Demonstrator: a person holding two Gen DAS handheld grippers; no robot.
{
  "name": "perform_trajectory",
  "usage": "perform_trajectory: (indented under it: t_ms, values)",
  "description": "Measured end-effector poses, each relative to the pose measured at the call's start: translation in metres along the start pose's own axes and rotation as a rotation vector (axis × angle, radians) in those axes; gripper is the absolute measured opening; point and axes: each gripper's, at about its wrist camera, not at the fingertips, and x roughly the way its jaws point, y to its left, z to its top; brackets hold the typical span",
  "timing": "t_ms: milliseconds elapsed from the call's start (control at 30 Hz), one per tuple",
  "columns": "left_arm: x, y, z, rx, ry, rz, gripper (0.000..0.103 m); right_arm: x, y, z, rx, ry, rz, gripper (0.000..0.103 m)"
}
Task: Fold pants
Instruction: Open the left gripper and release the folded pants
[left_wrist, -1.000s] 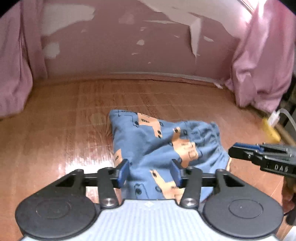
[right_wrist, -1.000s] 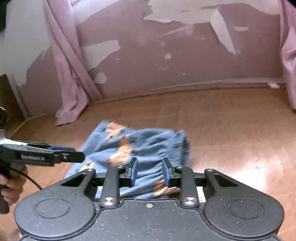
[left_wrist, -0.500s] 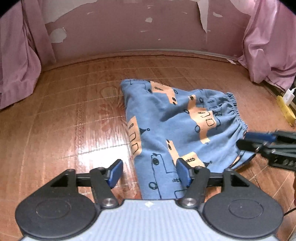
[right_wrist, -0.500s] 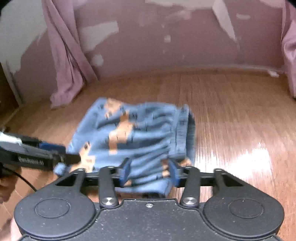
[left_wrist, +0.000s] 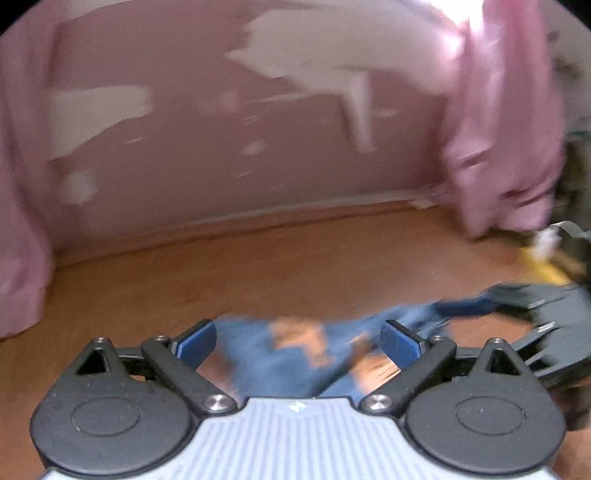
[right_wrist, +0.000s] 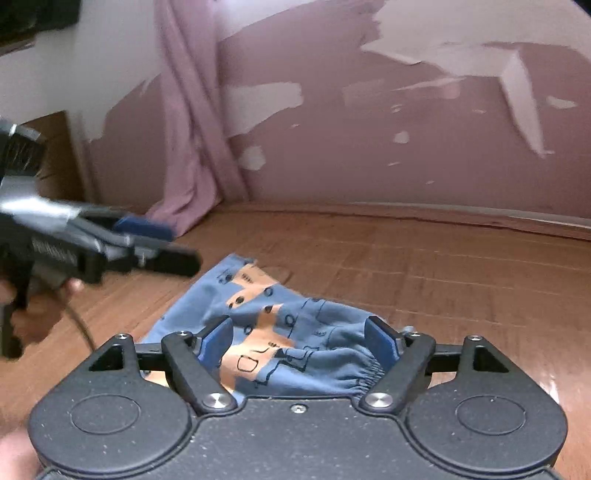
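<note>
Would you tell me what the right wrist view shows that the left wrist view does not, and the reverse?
Only the right wrist view shows the pants' elastic waistband sharply, plus a hand behind the left gripper. Only the left wrist view shows a yellow item on the floor at far right, and the right gripper from the side. Both share the blue printed pants on the wooden floor, the peeling pink wall, pink curtains, and open jaws.
</note>
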Motion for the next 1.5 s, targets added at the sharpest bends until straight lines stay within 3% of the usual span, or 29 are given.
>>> perform_trajectory:
  t_ms: [67, 200, 333, 433, 633, 700, 767, 833, 967, 1067, 1200, 1333, 1500]
  values:
    - [0.011, 0.0, 0.004, 0.021, 0.014, -0.101, 0.099, 0.005, -0.007, -0.001, 0.003, 0.009, 0.014, 0.083]
    - [0.047, 0.005, 0.002, 0.041, 0.145, -0.182, 0.099, 0.011, -0.023, -0.011, 0.047, 0.033, 0.024, 0.087]
    - [0.072, 0.02, -0.01, 0.02, 0.21, -0.102, 0.098, 0.016, -0.034, -0.022, 0.081, 0.068, 0.017, 0.092]
    - [0.073, 0.033, -0.013, -0.062, 0.219, -0.105, 0.098, 0.01, -0.04, -0.024, 0.116, 0.059, 0.014, 0.092]
    - [0.049, 0.032, -0.011, -0.142, 0.184, -0.077, 0.101, -0.011, -0.014, -0.013, -0.003, -0.036, 0.04, 0.092]
    - [0.034, 0.027, -0.017, -0.154, 0.157, -0.068, 0.103, -0.013, -0.002, -0.013, -0.043, -0.018, 0.094, 0.092]
    - [0.026, 0.022, -0.023, -0.157, 0.187, -0.044, 0.103, -0.011, 0.01, -0.018, -0.067, 0.033, 0.1, 0.092]
    - [0.019, 0.015, -0.035, -0.142, 0.232, -0.005, 0.103, -0.003, 0.017, -0.025, -0.057, 0.123, 0.071, 0.091]
    - [0.008, 0.001, -0.058, -0.091, 0.29, 0.084, 0.103, -0.012, 0.031, -0.027, -0.046, 0.17, 0.0, 0.092]
    - [0.002, -0.003, -0.066, -0.11, 0.332, 0.115, 0.103, -0.019, 0.041, -0.025, 0.0, 0.209, -0.002, 0.098]
    - [-0.009, 0.0, -0.067, -0.148, 0.354, 0.138, 0.103, -0.031, 0.053, -0.031, -0.045, 0.28, -0.065, 0.101]
    - [-0.018, 0.003, -0.068, -0.152, 0.364, 0.139, 0.103, -0.046, 0.049, -0.028, -0.024, 0.263, -0.104, 0.102]
    - [-0.024, 0.005, -0.068, -0.157, 0.366, 0.145, 0.103, -0.054, 0.022, -0.026, 0.106, 0.21, -0.166, 0.102]
